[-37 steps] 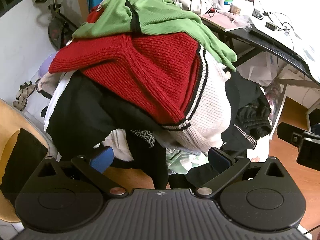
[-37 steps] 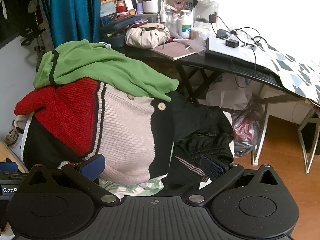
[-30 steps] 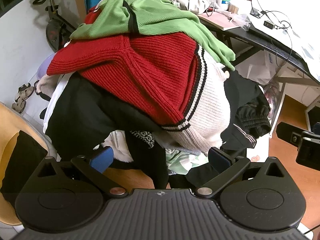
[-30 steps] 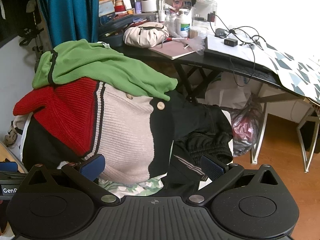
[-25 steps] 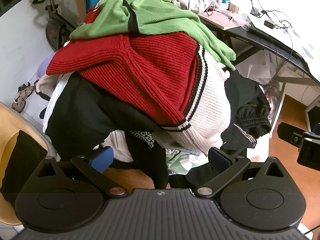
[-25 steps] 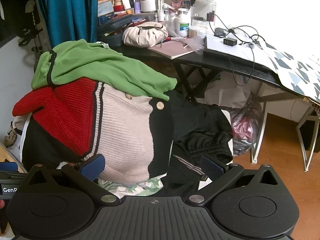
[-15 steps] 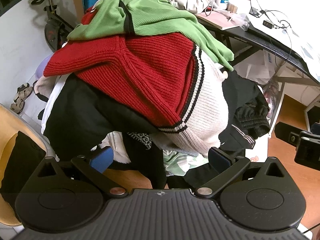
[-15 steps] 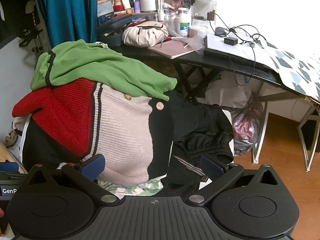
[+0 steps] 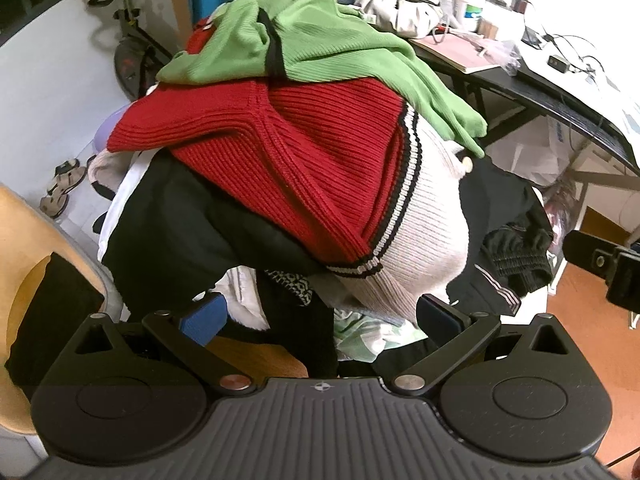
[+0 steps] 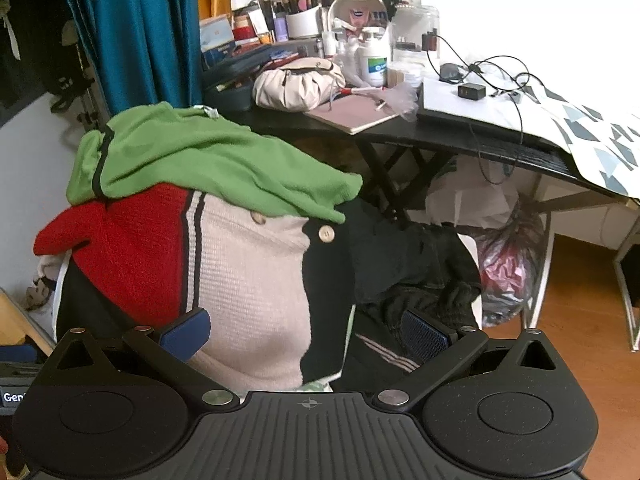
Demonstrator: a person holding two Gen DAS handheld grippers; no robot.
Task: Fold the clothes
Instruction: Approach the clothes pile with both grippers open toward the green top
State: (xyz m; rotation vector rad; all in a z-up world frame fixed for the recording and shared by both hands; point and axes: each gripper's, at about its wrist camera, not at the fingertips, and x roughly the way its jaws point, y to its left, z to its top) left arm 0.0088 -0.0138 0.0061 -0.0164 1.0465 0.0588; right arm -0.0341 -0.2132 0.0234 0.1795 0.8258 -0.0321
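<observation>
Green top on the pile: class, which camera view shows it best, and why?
The right wrist view: the green top spreads broadly across the pile's crest, nearly whole. The left wrist view shows it from lower down, foreshortened above the red knit.

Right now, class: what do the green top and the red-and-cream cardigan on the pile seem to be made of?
Green top: fine ribbed knit, matte, possibly cotton; thin ribs and soft drape show.
Red-and-cream cardigan: chunky knit, wool or acrylic by look; thick raised ribs, pale buttons.
</observation>
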